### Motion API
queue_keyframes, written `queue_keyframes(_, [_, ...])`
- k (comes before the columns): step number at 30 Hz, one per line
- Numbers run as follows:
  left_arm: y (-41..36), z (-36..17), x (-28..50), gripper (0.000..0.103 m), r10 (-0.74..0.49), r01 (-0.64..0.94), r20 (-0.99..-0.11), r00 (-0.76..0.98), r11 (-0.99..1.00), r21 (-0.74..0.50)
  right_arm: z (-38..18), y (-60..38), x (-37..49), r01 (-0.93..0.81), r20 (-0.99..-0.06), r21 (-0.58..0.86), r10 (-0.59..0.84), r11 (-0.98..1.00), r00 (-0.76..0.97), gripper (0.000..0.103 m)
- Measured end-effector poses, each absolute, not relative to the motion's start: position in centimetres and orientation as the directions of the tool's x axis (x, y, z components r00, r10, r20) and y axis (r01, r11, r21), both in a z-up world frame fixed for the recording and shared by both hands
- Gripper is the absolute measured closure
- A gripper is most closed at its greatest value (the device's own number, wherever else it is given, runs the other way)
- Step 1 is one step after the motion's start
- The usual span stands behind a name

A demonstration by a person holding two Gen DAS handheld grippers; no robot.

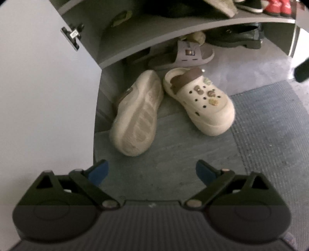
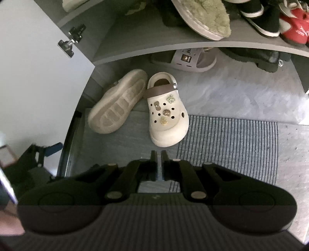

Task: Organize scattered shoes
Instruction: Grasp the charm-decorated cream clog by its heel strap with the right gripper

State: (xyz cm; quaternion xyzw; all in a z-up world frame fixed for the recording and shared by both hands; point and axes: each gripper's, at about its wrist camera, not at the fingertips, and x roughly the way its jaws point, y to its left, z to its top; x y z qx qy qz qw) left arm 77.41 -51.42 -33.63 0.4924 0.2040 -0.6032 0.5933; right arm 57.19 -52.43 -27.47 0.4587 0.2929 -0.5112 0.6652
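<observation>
We are holding the left gripper low over the grey floor, its blue-tipped fingers spread wide apart with nothing between them. The right gripper is hanging beside it over the near edge of a striped mat, and its two fingers are standing nearly together, only a thin slit parting them, gripping nothing.

Just past both grippers we are looking at a pair of cream clogs. The left clog is lying tipped on its side with its ribbed sole turned toward us, close against the base of the white cabinet door. The right clog is sitting upright just beside it, toe pointing our way (a brown strap and several small charms are showing on top), its toe resting at the corner of the mat. Their heels are almost meeting.

Farther back, a pale slide sandal is sitting on the floor, part under the grey shelf, with a black shoe to its right. On the shelf above we are seeing a fuzzy green slipper, a black sneaker and a red shoe.
</observation>
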Motion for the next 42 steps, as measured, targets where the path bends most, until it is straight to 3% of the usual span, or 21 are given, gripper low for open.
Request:
queue_keyframes(1, [-51.8, -34.1, 77.5, 0.004, -0.527, 0.917, -0.828, 0.191, -0.205, 0.342, -27.9, -52.6, 57.2, 0.954, -0.854, 0.292, -0.432, 0.066, 0.291, 0.047])
queue_keyframes(3, [-52.4, -35.0, 77.7, 0.004, -0.576, 0.914, -0.793, 0.199, -0.183, 0.362, -28.9, -53.2, 57.3, 0.961, -0.838, 0.262, -0.474, 0.083, 0.269, 0.025])
queue_keyframes(4, [-52.7, -35.4, 77.7, 0.004, -0.609, 0.911, -0.766, 0.204, -0.168, 0.377, -29.5, -53.8, 57.6, 0.963, -0.828, 0.258, -0.495, 0.079, 0.263, 0.020])
queue_keyframes(7, [-54.2, -37.5, 77.6, 0.003, -0.686, 0.899, -0.689, 0.233, -0.117, 0.422, -32.0, -55.8, 58.2, 0.954, -0.778, 0.275, -0.555, 0.118, 0.293, 0.019])
queue_keyframes(11, [-56.5, -41.1, 76.9, 0.004, -0.708, 0.894, -0.671, 0.219, -0.129, 0.428, -37.1, -58.6, 58.1, 0.955, -0.727, 0.267, -0.624, 0.126, 0.286, 0.019])
queue_keyframes(13, [-57.4, -42.7, 76.3, 0.004, -0.747, 0.870, -0.610, 0.264, -0.088, 0.484, -39.2, -60.0, 57.5, 0.941, -0.713, 0.302, -0.620, 0.150, 0.328, 0.019])
queue_keyframes(16, [-59.3, -43.9, 76.4, 0.004, -0.698, 0.879, -0.607, 0.380, 0.068, 0.472, -41.0, -61.1, 56.2, 0.915, -0.662, 0.363, -0.643, 0.176, 0.385, 0.019])
queue_keyframes(22, [-60.0, -45.7, 76.0, 0.004, -0.737, 0.866, -0.585, 0.339, 0.001, 0.500, -44.6, -61.8, 55.3, 0.885, -0.566, 0.425, -0.708, 0.189, 0.423, 0.019])
queue_keyframes(27, [-56.8, -45.9, 75.5, 0.003, -0.782, 0.821, -0.594, 0.188, -0.207, 0.532, -45.6, -64.4, 57.0, 0.853, -0.591, 0.371, -0.615, 0.367, 0.522, 0.019])
queue_keyframes(33, [-51.8, -45.9, 72.5, 0.012, -0.742, 0.692, -0.670, -0.022, -0.495, 0.525, -45.8, -66.1, 59.8, 0.888, -0.642, 0.311, -0.614, 0.339, 0.460, 0.019])
queue_keyframes(39, [-49.5, -44.5, 73.7, 0.011, -0.758, 0.783, -0.647, -0.075, -0.447, 0.433, -46.7, -67.0, 63.4, 0.898, -0.672, 0.202, -0.612, 0.392, 0.418, 0.014])
queue_keyframes(42, [-49.1, -42.7, 75.8, 0.005, -0.781, 0.852, -0.622, -0.066, -0.368, 0.372, -47.5, -67.6, 65.0, 0.913, -0.717, 0.125, -0.600, 0.388, 0.354, 0.004])
